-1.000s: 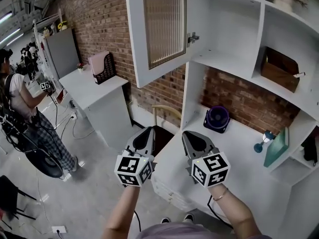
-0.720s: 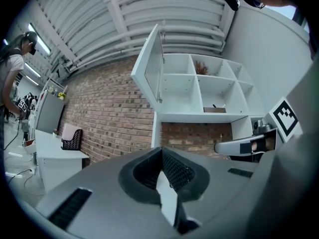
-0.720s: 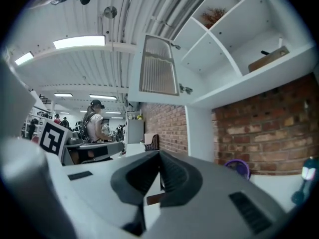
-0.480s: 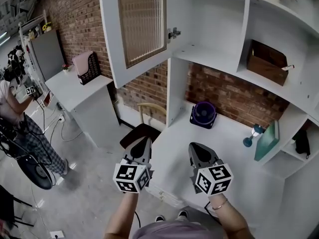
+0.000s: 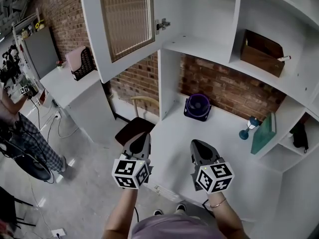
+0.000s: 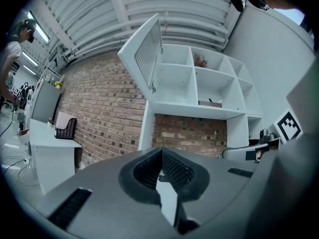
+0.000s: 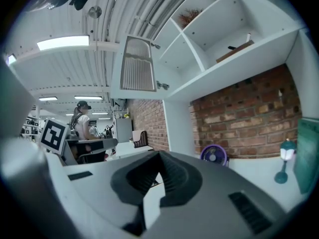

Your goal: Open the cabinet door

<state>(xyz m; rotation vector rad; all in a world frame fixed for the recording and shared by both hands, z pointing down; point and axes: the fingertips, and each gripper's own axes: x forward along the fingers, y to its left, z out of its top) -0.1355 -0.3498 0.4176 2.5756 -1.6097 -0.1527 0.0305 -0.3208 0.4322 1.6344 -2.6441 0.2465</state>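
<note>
Your left gripper (image 5: 141, 136) and right gripper (image 5: 198, 145) sit side by side low in the head view. Each has its marker cube nearest you, and both point away from you toward the shelving. In each gripper's own view the jaws are pressed together with nothing between them, and neither gripper touches anything. The right one hangs over the white desk (image 5: 234, 178). The left one is over the desk's left edge, just beside the dark seat of a chair (image 5: 130, 130) with a curved wooden back. Further along the desk, a purple fan (image 5: 198, 106) stands against the brick wall (image 5: 227, 89). To its right are a small blue lamp (image 5: 245, 130) and a green panel (image 5: 264, 132), which leans upright at the side of the shelving. The cabinet door (image 5: 124, 26) is well above and beyond both grippers. It is white with a ribbed pane and stands wide open, swung out to the left of its compartment, with the hinge (image 5: 162, 25) showing at its inner edge. In the open compartment to the right, a wooden box (image 5: 262, 52) rests on the shelf. Off to the left, a side table (image 5: 70, 81) against the brick carries a black rack (image 5: 82, 63), and a person (image 5: 17, 128) stands at the far left edge of the room.
</note>
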